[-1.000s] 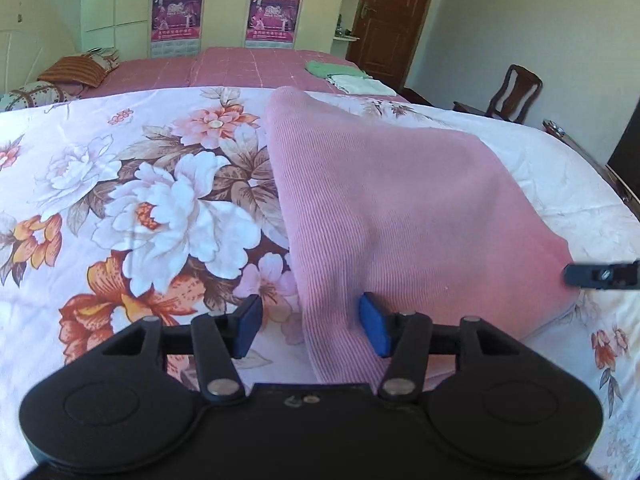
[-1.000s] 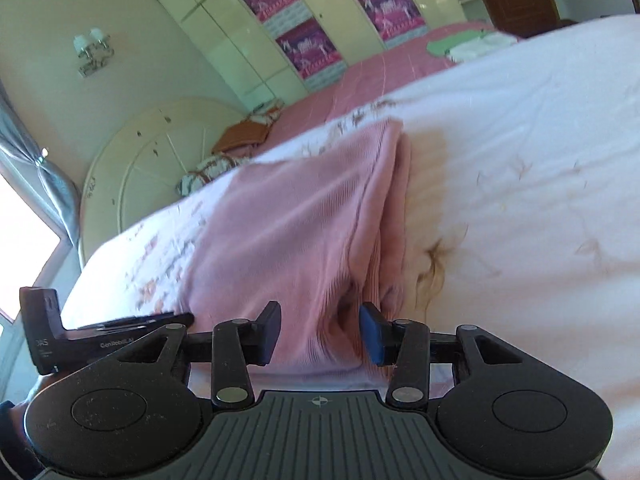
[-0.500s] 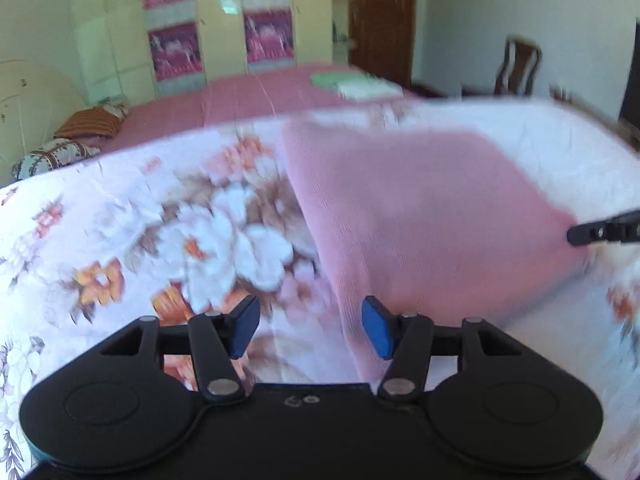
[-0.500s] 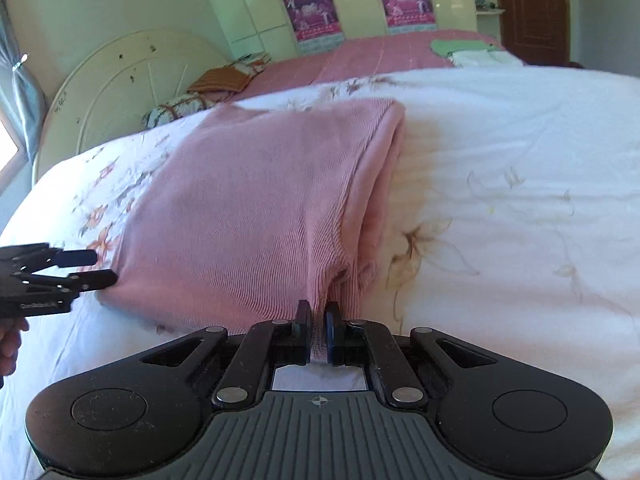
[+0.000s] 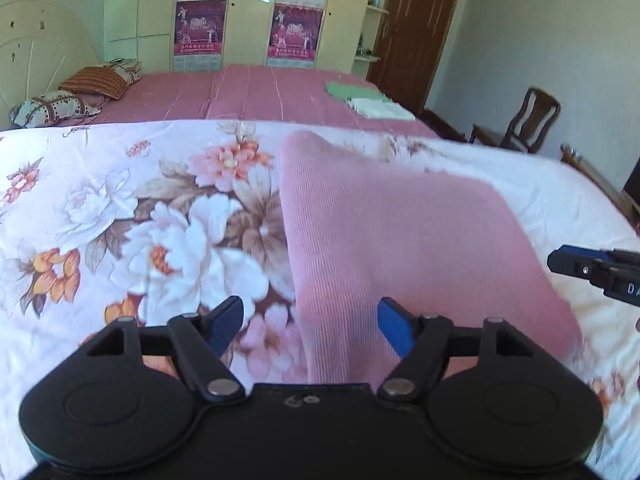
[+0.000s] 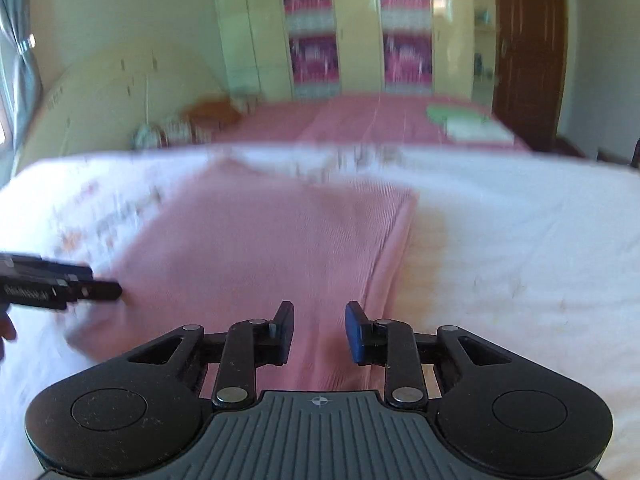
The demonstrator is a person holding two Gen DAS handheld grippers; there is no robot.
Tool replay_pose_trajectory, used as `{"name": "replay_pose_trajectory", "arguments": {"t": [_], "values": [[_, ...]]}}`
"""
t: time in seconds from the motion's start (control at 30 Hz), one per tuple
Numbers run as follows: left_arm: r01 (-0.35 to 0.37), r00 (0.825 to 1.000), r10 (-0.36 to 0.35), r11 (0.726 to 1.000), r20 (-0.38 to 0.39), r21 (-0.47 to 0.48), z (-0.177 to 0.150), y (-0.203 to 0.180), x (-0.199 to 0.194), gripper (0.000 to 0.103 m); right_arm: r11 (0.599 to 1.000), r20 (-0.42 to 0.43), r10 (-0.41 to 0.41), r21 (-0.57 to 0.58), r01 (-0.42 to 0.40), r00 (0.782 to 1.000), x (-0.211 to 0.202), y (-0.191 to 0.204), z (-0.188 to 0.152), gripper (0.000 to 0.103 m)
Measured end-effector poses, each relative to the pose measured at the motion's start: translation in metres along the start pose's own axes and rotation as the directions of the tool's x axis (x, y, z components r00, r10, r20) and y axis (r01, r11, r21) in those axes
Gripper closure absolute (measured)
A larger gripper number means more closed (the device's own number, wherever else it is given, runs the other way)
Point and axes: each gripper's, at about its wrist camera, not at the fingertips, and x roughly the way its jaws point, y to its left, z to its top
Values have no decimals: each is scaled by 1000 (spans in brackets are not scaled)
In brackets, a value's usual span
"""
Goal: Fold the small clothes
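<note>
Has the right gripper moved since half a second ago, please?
Yes. The right gripper, then shut at the pink garment's near edge, is now open and raised, the wardrobe sitting lower in its view.

Right tool [image 6: 319, 330]: fingers parted, nothing between them, above the near edge of the pink ribbed garment [image 6: 264, 248]. Garment: folded, flat on white bed [image 6: 520, 240]. Left tool [image 6: 86, 289]: tips at garment's left edge. View blurred.
</note>
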Motion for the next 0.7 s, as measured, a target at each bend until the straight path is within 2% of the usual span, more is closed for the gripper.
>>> {"name": "replay_pose_trajectory", "arguments": {"t": [0.1, 0.13, 0.17, 0.2, 0.3, 0.37, 0.43, 0.57, 0.7], "values": [[-2, 1000, 2, 1000, -3, -26, 14, -1, 19, 32, 999, 14, -10, 35, 10, 1000, 14, -8, 9, 75], [-24, 999, 24, 1000, -25, -3, 15, -4, 29, 27, 999, -8, -12, 43, 13, 1000, 25, -13, 8, 75], [-56, 997, 59, 997, -55, 49, 15, -9, 38, 23, 998, -54, -18, 52, 21, 998, 38, -17, 5, 75], [-75, 996, 79, 994, -47, 76, 15, -12, 40, 21, 997, -133, -45, 52, 52, 990, 54, -22, 1, 75], [-110, 993, 116, 983, -34, 144, 21, -20, 30, 22, 993, -153, -22, 107, 38, 988, 54, -38, 0, 61], [-69, 998, 69, 986, 3, 150, 22, -20, 16, 23, 986, -102, 5, 168, 12, 995, 35, -50, 3, 60], [-2, 1000, 3, 995, -8, 102, 21, -12, 13, 24, 967, -56, 43, 251, -27, 997, 19, -68, 4, 47], [27, 999, -23, 997, -47, 77, 21, -5, 24, 24, 902, -63, 148, 419, -109, 987, 20, -105, 2, 46], [139, 984, -150, 985, -101, -103, 21, 14, 41, 24, 825, -83, 282, 529, -198, 956, 36, -128, 2, 46]]}}
